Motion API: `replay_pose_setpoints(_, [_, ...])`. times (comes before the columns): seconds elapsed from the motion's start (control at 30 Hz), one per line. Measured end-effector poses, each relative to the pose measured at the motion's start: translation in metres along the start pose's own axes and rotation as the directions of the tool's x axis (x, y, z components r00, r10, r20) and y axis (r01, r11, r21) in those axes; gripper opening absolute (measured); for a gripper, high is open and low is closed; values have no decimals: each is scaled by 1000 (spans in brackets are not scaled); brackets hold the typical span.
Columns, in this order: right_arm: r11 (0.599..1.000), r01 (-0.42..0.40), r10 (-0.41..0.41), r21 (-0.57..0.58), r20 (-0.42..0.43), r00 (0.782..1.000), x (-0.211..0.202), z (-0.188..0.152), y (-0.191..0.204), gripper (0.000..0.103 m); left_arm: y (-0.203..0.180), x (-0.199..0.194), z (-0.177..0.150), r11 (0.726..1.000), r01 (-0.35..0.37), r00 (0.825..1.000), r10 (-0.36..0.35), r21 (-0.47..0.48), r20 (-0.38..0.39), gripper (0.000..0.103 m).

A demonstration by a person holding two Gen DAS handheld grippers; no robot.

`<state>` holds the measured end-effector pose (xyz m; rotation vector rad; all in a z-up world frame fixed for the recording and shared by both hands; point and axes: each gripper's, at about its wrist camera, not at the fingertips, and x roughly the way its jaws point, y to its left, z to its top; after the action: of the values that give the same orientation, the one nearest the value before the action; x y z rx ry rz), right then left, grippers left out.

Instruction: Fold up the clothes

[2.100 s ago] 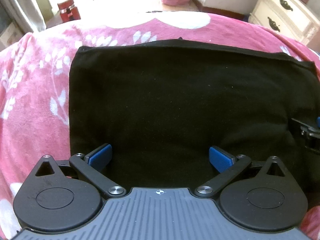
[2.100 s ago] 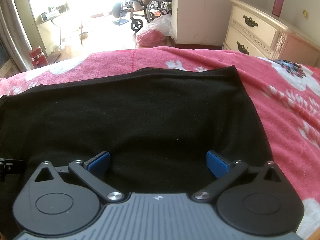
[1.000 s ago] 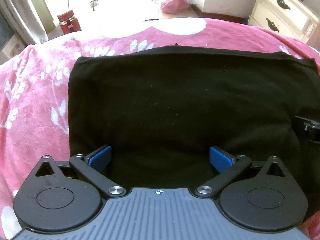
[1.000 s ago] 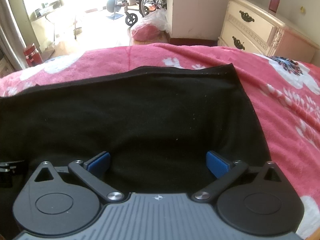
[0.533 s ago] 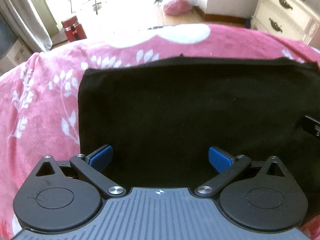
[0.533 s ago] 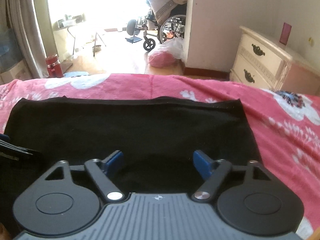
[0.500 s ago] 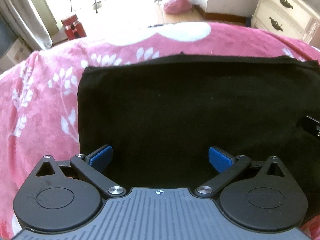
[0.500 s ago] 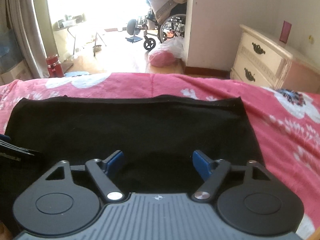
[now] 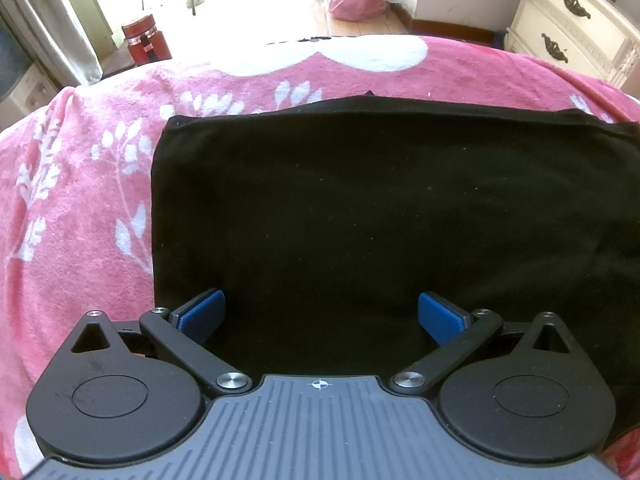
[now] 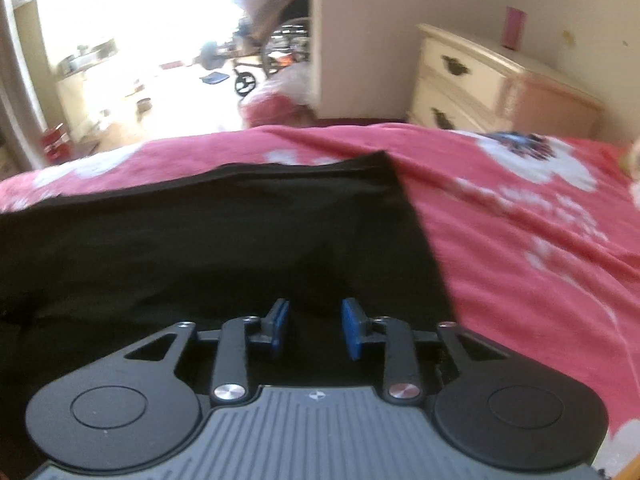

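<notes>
A black garment (image 9: pixel 360 200) lies folded flat as a wide rectangle on a pink flowered blanket (image 9: pixel 80 200). My left gripper (image 9: pixel 320 316) hangs over its near left part, jaws wide apart, blue pads (image 9: pixel 200 312) clear of the cloth. In the blurred right wrist view the garment (image 10: pixel 200 248) fills the lower left, its right edge running down beside my right gripper (image 10: pixel 314 328). That gripper's jaws are closing, with a narrow gap left between the pads (image 10: pixel 352 328). Black cloth lies at the gap, and I cannot tell if any is pinched.
The blanket (image 10: pixel 520 240) spreads on to the right. Beyond the bed stand a cream dresser (image 10: pixel 480 80), a wheelchair (image 10: pixel 276 60), a pink bag (image 9: pixel 356 0) and a red jar (image 9: pixel 144 38) on the sunlit floor.
The right gripper's jaws have drawn from wide apart to a narrow gap, and its view has shifted so the garment's right edge sits closer. The left gripper has stayed put, still wide.
</notes>
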<state>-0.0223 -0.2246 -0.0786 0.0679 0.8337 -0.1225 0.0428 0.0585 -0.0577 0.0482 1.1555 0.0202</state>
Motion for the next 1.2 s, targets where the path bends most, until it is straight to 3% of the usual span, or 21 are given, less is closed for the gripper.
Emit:
replay_pose_setpoints(0.13, [999,42,-42,-13,20,999,-5,1,-3,19,0,1,0,1000,-2,1000,2,1,0,103])
replay_pose_setpoints(0.4, [997,21,-20,-68,30,999,-8,-2,8,19,-1,2,0,1000,-5,1000,5,4,1,103])
replay_pose_setpoints(0.63, [999,23,-22,-35,23,1000,-10,-4,0,19,0,3,-1,1000,-2,1000,2,5,5,103])
replay_pose_setpoints(0.97, [994,-57,66,-89,101,993,-32,2,24,21,-4,2,-5,997,-1,998,-4,76,57,103])
replay_pose_setpoints(1.1, [990,-69,88,-125,154,984,-46,8,38,21,2,-1,-4,998,24,998,-28,65,55,103])
replay_pose_setpoints(1.2, [984,-77,107,-161,187,977,-55,13,46,30,7,-6,-5,998,42,998,-45,56,52,103])
